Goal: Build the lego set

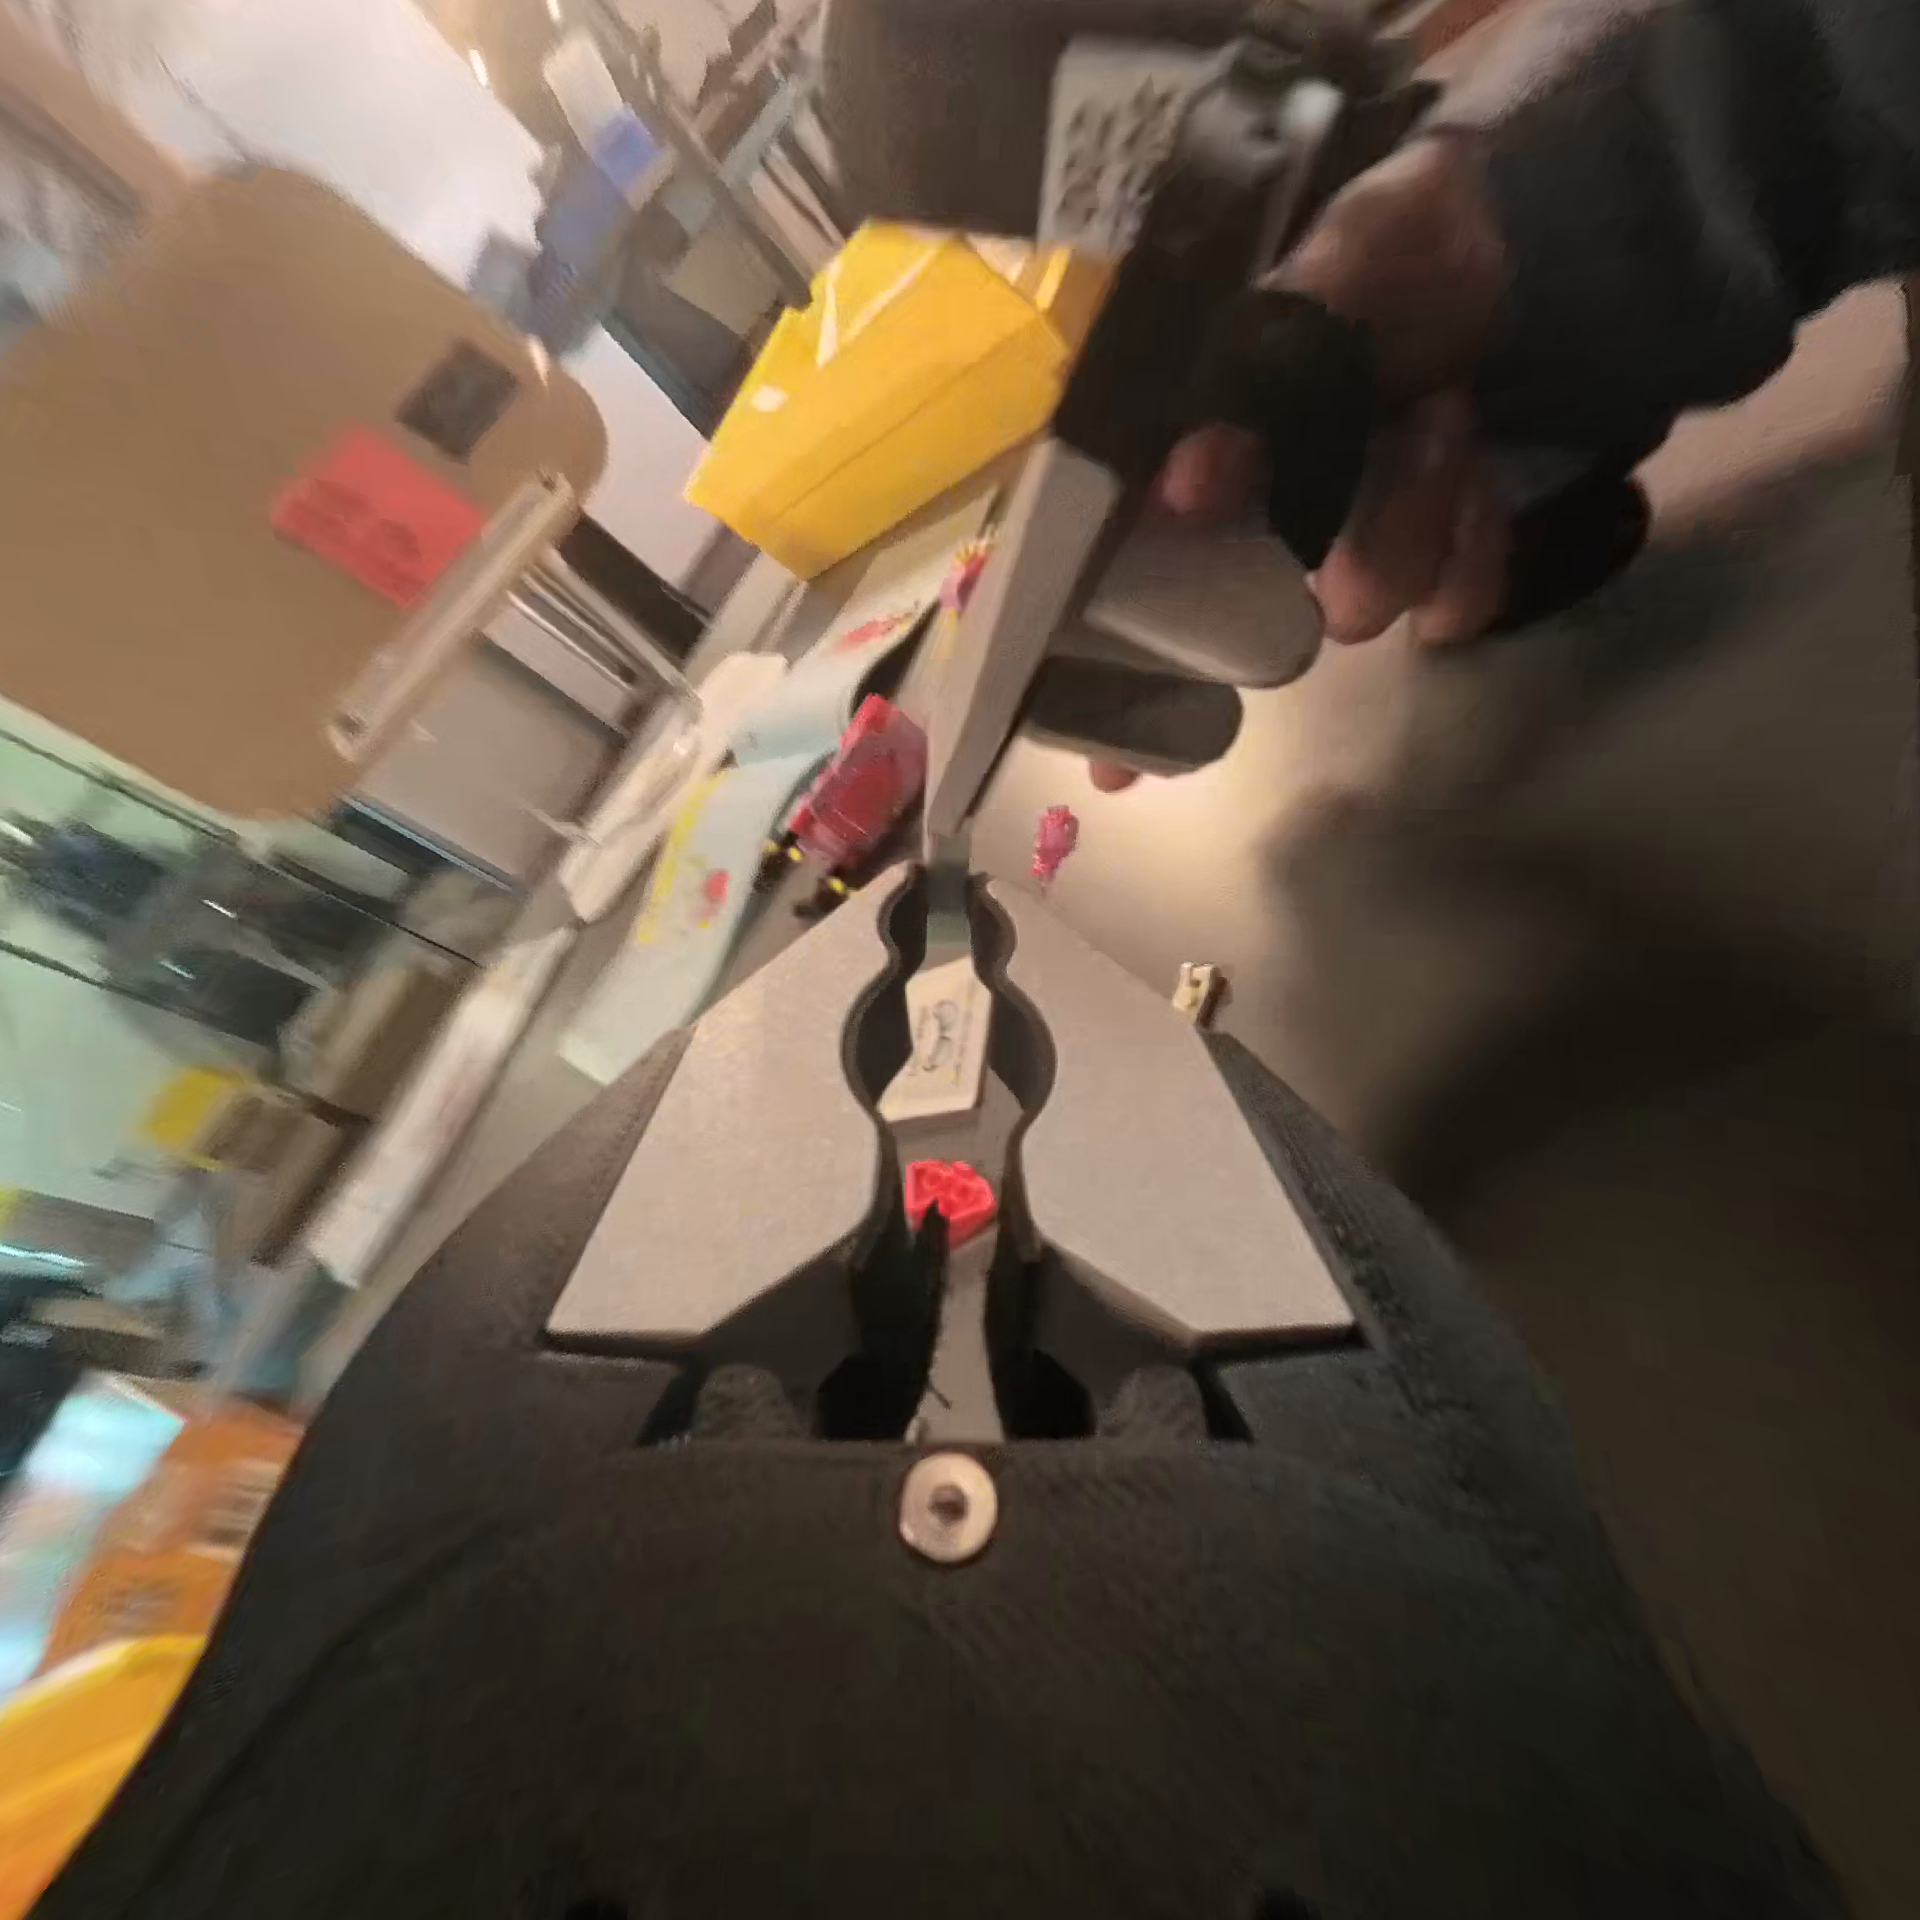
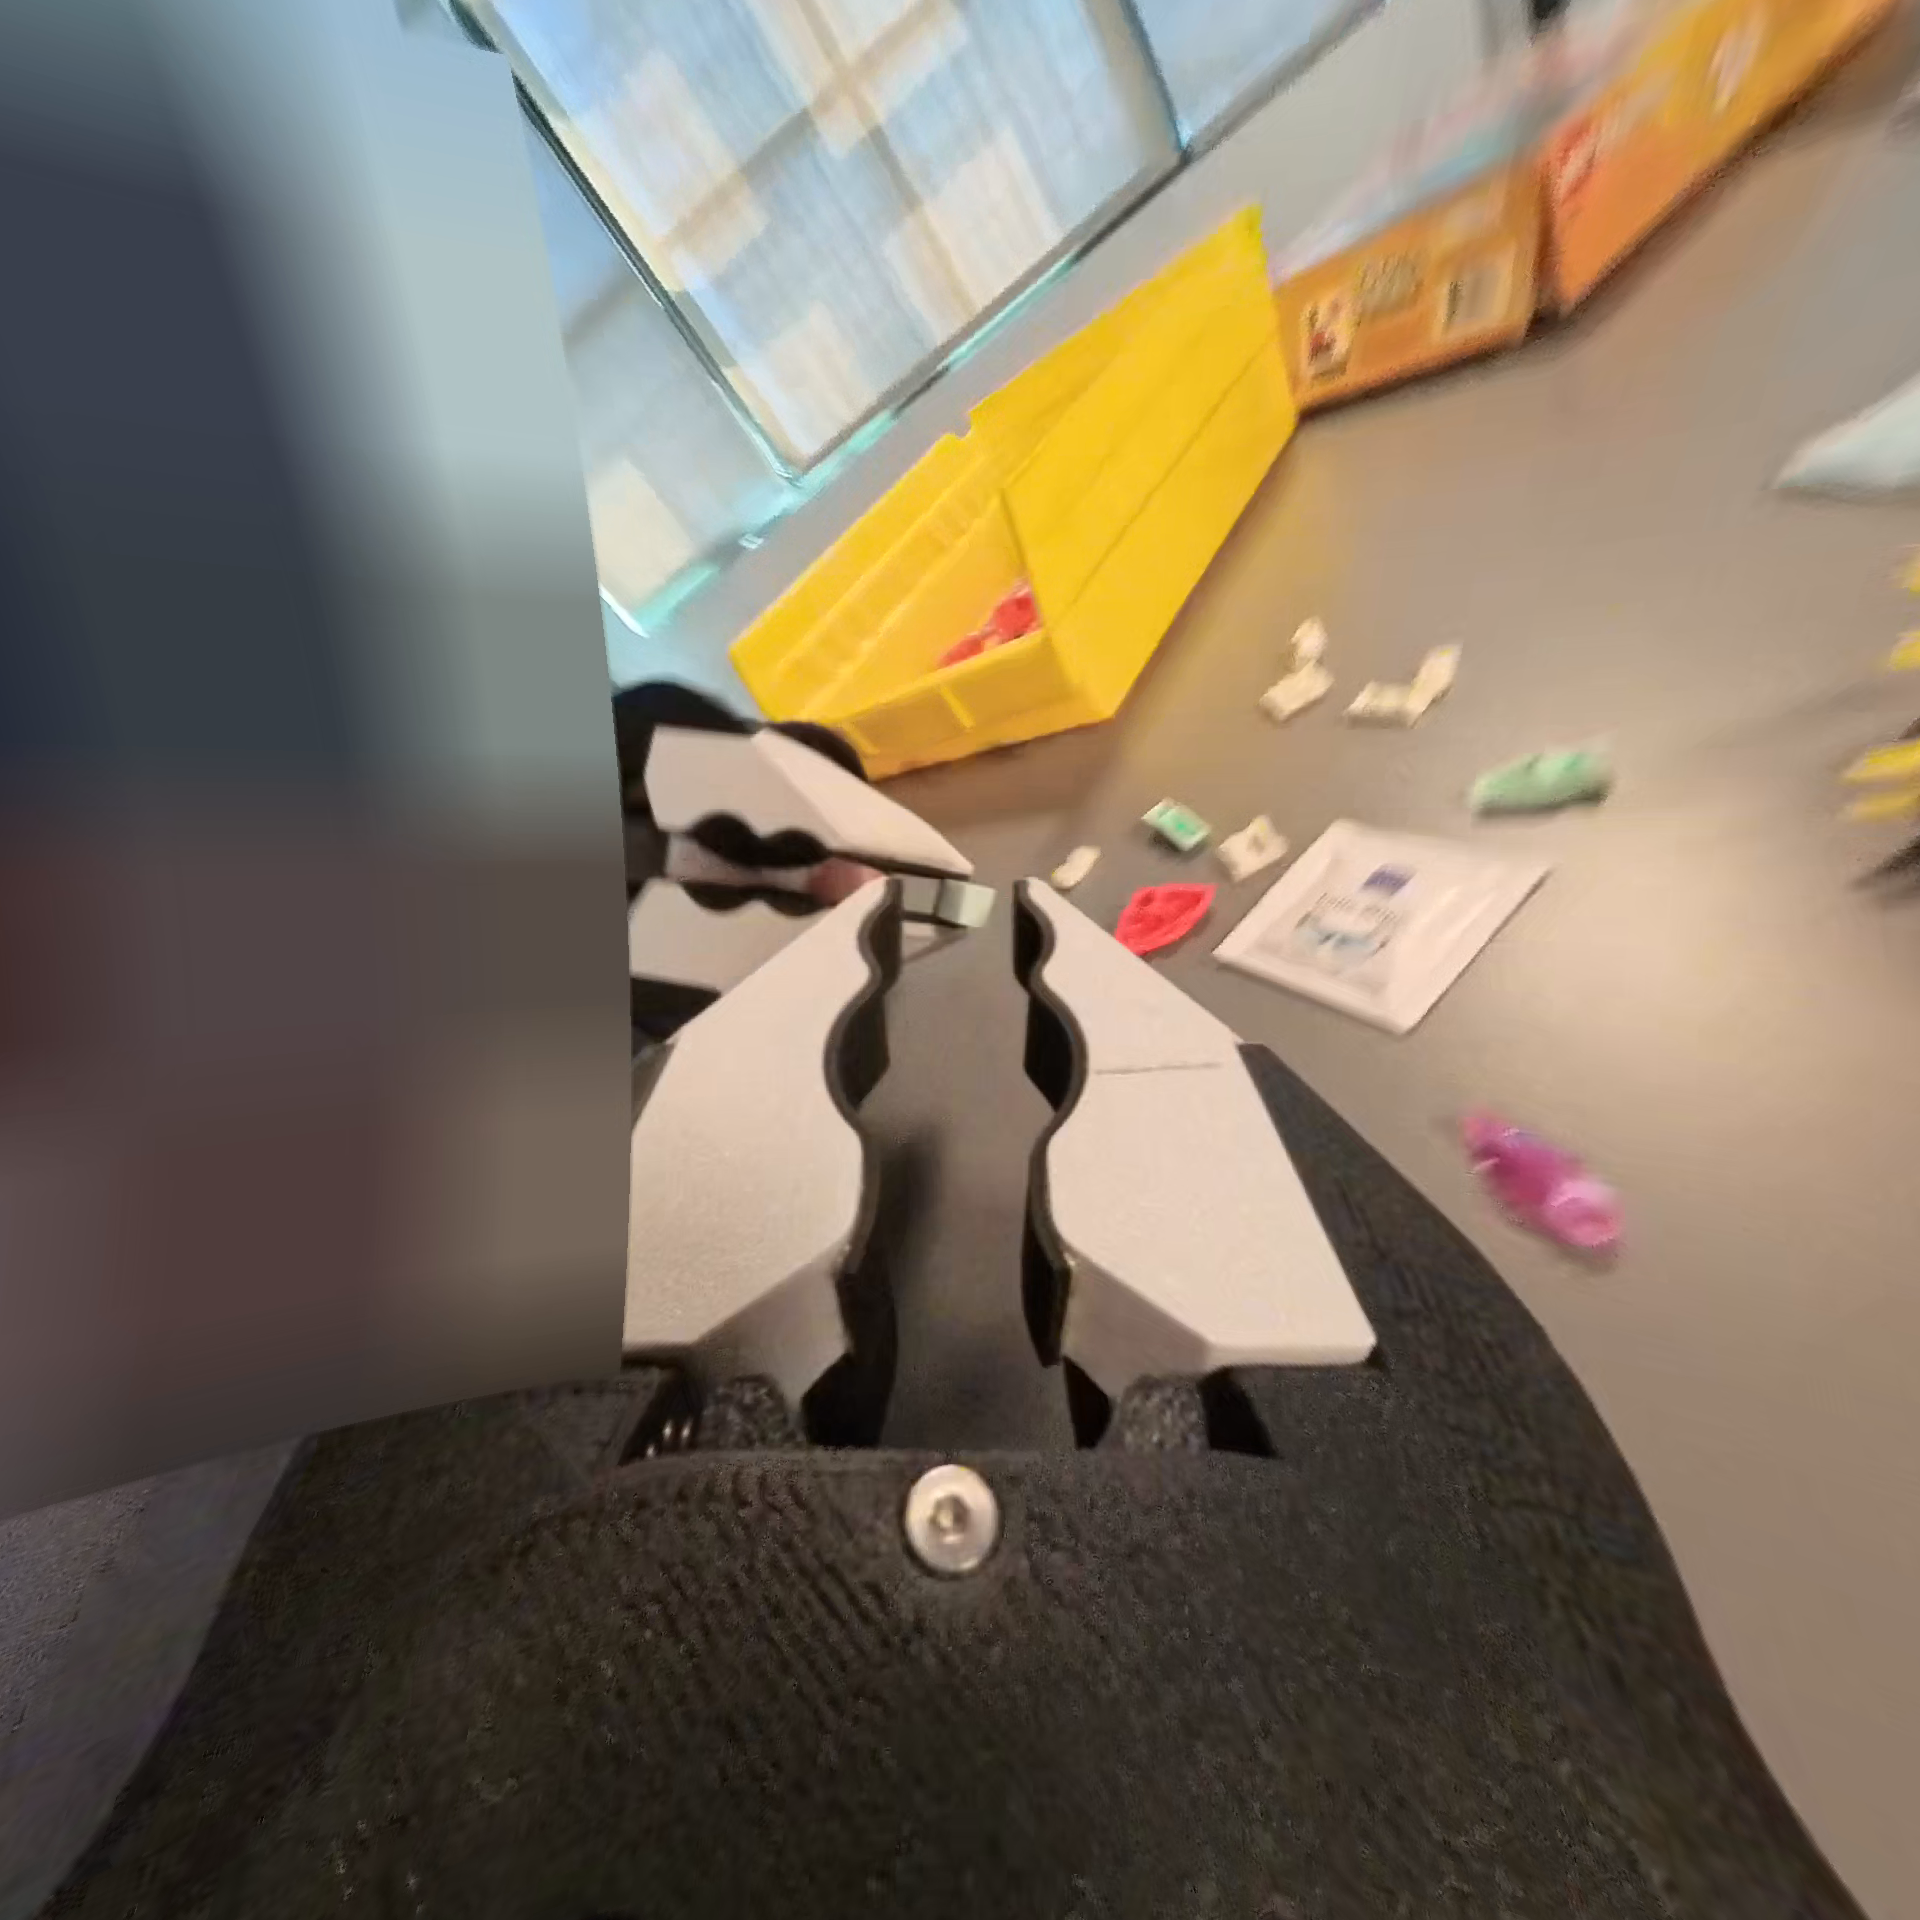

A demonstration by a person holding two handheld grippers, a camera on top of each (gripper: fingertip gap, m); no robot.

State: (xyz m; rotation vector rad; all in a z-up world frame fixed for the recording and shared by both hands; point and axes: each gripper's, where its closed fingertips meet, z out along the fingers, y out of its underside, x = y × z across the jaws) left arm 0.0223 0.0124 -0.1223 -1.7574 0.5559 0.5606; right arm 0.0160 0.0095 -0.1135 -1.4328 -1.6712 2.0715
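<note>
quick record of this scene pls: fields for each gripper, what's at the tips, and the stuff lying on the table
left gripper: shut on a small grey block
right gripper: open, fingertips either side of that block, a gap showing on one side
gloved hand: holds the right gripper's handle
table: yellow bin holding red pieces; white sachet; red lip-shaped piece; pink wrapper
image quality: blurred in places

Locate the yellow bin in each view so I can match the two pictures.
Left wrist view: yellow bin at upper centre, tilted and blurred.
Right wrist view: the bin sits just above centre, by the glass wall, with red pieces inside.
Shared landmark: the white packet with a red piece beside it.
</note>
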